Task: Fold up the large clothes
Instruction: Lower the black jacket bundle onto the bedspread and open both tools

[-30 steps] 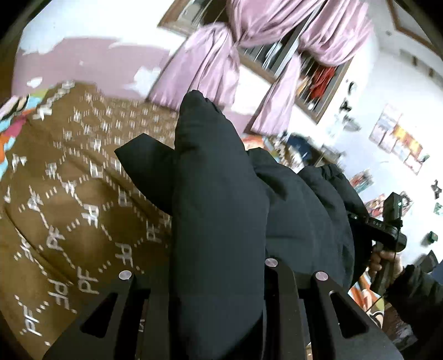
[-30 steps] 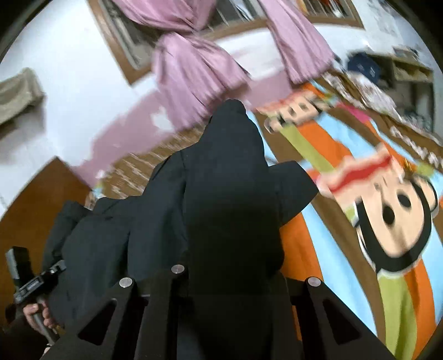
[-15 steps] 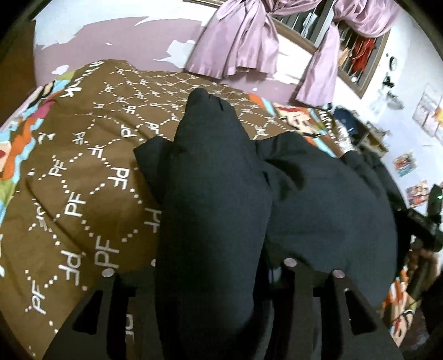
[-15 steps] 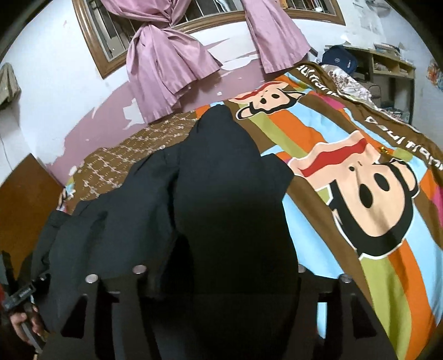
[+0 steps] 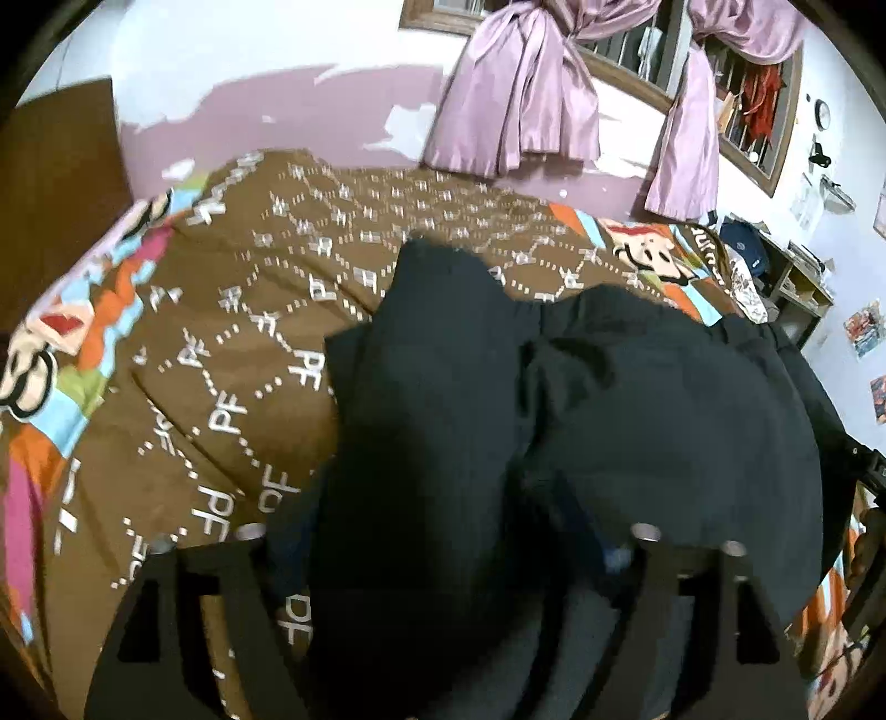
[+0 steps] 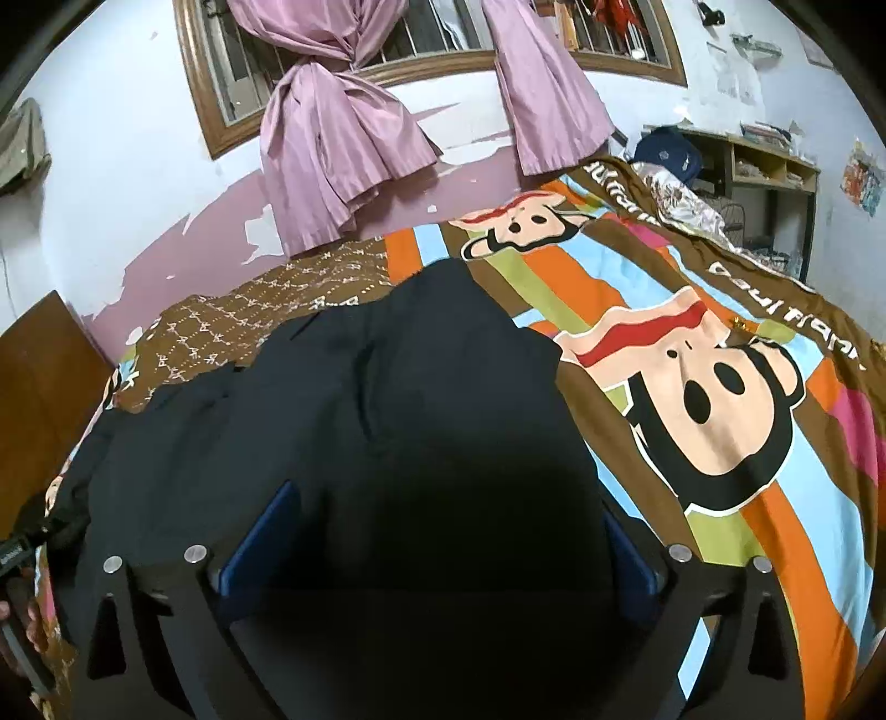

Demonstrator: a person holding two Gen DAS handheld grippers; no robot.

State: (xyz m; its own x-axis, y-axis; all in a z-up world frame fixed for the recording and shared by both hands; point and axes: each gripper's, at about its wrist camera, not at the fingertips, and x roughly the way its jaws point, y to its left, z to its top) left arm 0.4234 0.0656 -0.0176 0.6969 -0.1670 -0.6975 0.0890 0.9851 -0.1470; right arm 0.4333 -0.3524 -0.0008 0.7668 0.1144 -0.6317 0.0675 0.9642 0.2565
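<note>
- Compared with a second ago, the dark jacket [image 5: 637, 399] has come down: it was held up against the window and curtains, and now most of it is spread low across the bed, with both cameras tipped toward the covers.
- The left gripper [image 5: 448, 559] has a thick fold of the jacket bunched between its fingers [image 5: 664, 587]. Those fingers sit fairly far apart with fabric filling the gap, so it reads as clamped on the cloth.
- The right gripper [image 6: 437, 559] is the same story. Its blue-padded fingers [image 6: 260, 543] stand wide on either side of a fat wad of jacket, and the cloth packs the whole space between them.
- The jacket lies across the middle of the bed, one end on the brown patterned blanket [image 5: 232, 310] and the other over the striped cartoon-monkey sheet [image 6: 720, 399]. A pointed bit of it sticks out toward the wall in both views.
- In the right view, the far corner of the jacket trails off toward the person's other hand [image 6: 16, 609] at the left edge.
- Pink curtains [image 6: 343, 138] hang knotted at the barred window [image 6: 421, 39] behind the bed, above a wall with peeling purple paint.
- A shelf unit [image 6: 769, 166] stands off to the right side of the room.
</note>
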